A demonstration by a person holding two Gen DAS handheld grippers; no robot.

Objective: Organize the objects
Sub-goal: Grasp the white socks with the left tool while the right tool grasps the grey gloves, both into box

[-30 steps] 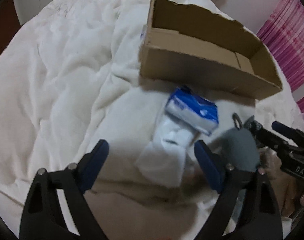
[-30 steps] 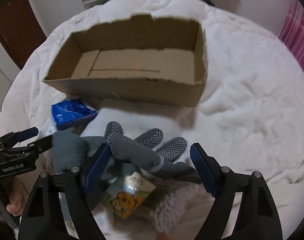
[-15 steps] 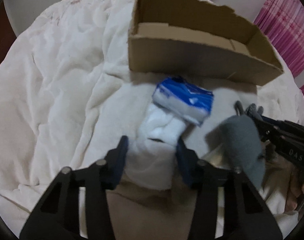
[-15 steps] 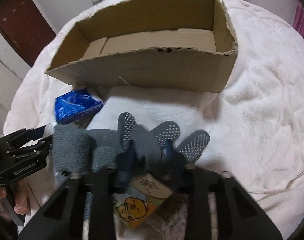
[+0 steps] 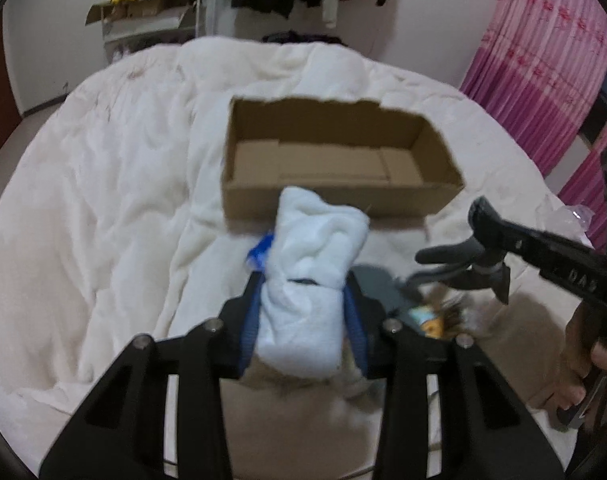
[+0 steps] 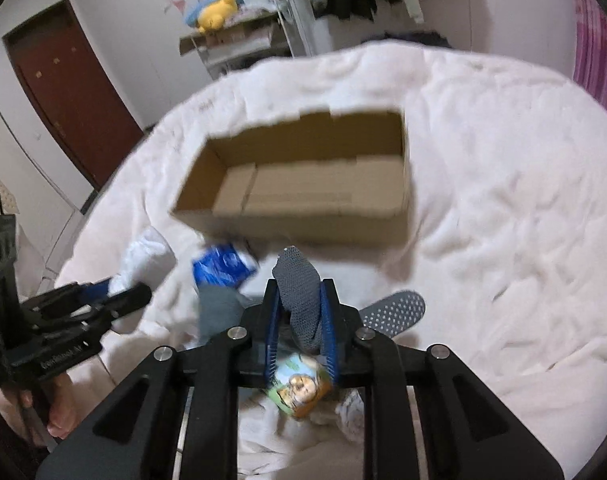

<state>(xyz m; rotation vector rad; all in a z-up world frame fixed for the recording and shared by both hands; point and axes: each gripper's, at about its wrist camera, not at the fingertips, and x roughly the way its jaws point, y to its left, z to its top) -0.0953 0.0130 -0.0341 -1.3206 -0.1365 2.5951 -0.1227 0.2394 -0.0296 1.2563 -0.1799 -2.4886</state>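
Pinching: left hand-held gripper (image 5: 303,312) on white towel (image 5: 311,264), right hand-held gripper (image 6: 301,316) on, seemingly, grey glove (image 6: 299,296).

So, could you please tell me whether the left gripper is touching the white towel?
Touching. In the left wrist view the left gripper has its blue fingers pressed against both sides of the white towel, pinching it.

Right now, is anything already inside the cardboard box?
No, the cardboard box shows only its bare brown floor in the left wrist view.
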